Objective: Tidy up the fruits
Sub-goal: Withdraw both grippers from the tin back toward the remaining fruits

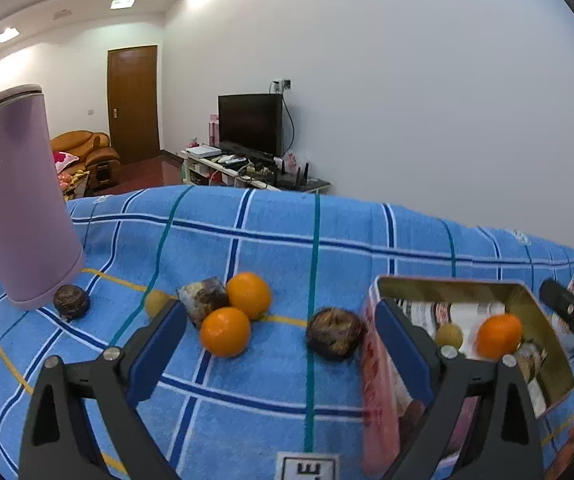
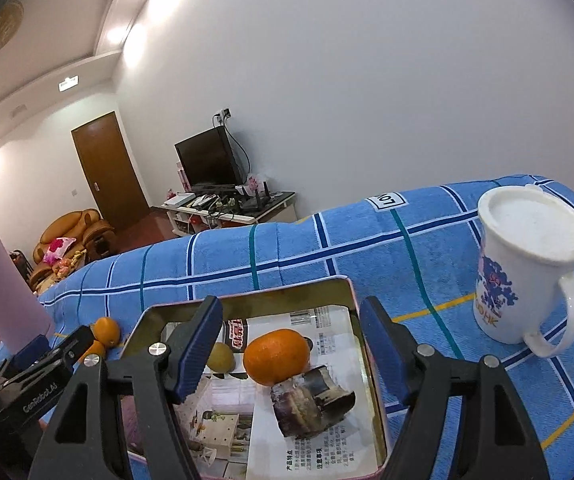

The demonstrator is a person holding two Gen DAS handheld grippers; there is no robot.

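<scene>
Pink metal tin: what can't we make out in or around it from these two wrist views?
- Pink metal tin, left wrist view: near corner hidden by the left gripper finger.
- Small yellow-green fruit, right wrist view: half hidden behind the right gripper finger.
- Paper lining's fine print: too small to read.

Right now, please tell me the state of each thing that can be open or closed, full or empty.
Rectangular metal tin: open, lidless, holding an orange, a small yellowish fruit and a dark wrapped piece.
Tall lilac tumbler: upright, lid on.
White printed mug: upright, lid on.
Left gripper: open, empty.
Right gripper: open, empty, above the tin.
</scene>
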